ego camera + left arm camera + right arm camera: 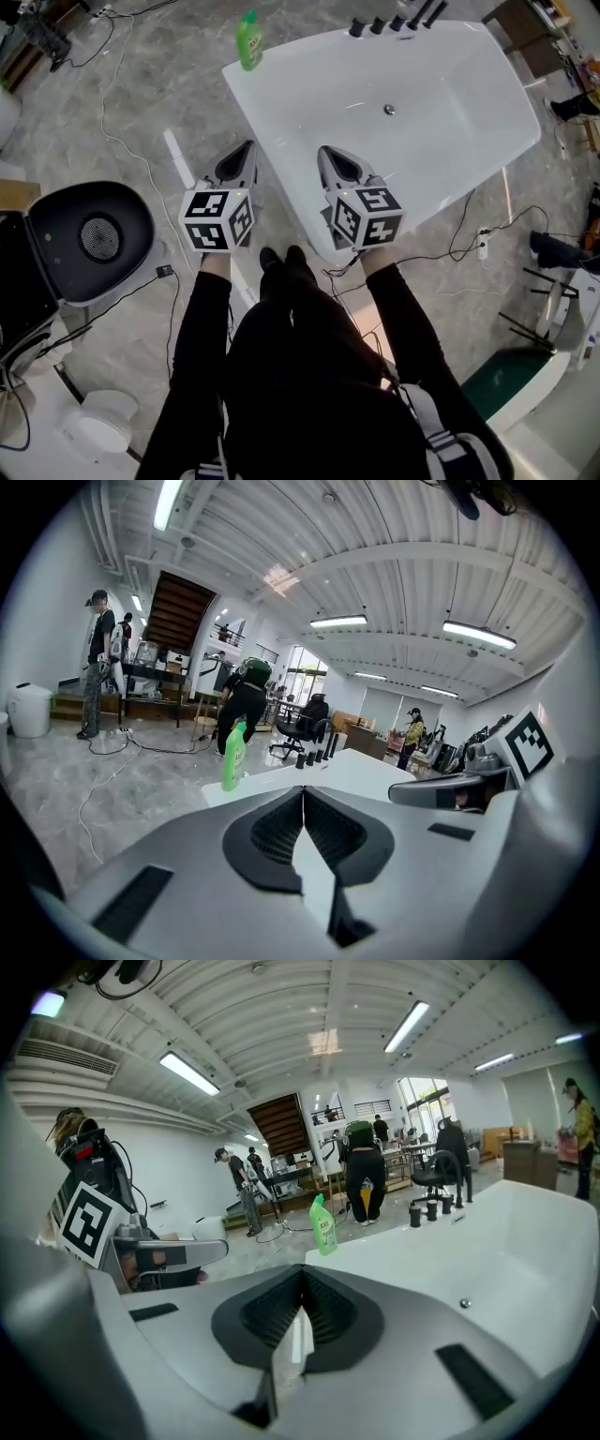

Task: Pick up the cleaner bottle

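The green cleaner bottle (248, 40) stands upright on the far left corner of the white bathtub's rim (281, 122). My left gripper (246, 148) hovers beside the tub's left edge, well short of the bottle, shut with nothing in it. My right gripper (325, 152) is over the tub's near rim, also shut and empty. In the left gripper view the bottle (233, 757) shows ahead, a little left of the closed jaws (303, 789). The right gripper view has the bottle (323, 1226) just above and right of its closed jaws (301, 1271).
Black taps (394, 23) line the tub's far end, and a drain (388, 110) sits in its basin. A black-and-white round appliance (89, 239) stands on the floor at left. Cables (131, 150) run over the grey floor. Several people (98, 663) and an office chair (305, 726) are in the background.
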Available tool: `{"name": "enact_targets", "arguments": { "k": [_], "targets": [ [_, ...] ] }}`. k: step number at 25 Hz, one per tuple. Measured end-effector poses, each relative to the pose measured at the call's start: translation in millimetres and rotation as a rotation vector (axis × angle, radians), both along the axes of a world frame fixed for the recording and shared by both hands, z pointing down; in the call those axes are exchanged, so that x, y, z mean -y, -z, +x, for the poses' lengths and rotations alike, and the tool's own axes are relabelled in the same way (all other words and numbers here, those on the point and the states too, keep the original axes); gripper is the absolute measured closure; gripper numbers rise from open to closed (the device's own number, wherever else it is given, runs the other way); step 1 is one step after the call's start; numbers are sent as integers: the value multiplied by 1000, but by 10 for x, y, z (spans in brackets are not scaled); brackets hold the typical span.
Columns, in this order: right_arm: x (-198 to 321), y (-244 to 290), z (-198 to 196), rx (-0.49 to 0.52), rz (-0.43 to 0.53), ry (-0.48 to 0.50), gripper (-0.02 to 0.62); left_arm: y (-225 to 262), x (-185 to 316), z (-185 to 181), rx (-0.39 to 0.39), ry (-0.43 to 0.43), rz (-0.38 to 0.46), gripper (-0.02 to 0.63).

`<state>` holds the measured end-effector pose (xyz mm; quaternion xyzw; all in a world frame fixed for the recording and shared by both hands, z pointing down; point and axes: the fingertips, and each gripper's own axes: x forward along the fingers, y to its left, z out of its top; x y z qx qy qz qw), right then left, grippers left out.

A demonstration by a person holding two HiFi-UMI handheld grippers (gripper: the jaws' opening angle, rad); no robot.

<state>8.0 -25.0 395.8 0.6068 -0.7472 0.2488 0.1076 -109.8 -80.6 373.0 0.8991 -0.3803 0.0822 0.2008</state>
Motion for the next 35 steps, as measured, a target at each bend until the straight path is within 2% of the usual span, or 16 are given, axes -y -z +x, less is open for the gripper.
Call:
{"name": "enact_targets", "arguments": {
  "k": [10, 17, 23, 29, 35],
  "targets": [
    [254, -26, 248, 3, 0, 37, 594, -37, 256, 147, 9, 59, -7, 599],
    [458, -97, 347, 0, -16, 30, 594, -107, 566, 190, 24, 62, -7, 596],
    [761, -203, 426, -12, -38, -7, 594, -225, 1087, 204, 47, 63, -8, 524],
    [1116, -355, 394, -23, -66, -54, 594, -489, 1704, 184, 107, 38, -15, 431],
    [1491, -545, 399, -17, -98, -87, 594, -786, 2288, 258, 151, 6, -39, 402]
  ]
}}
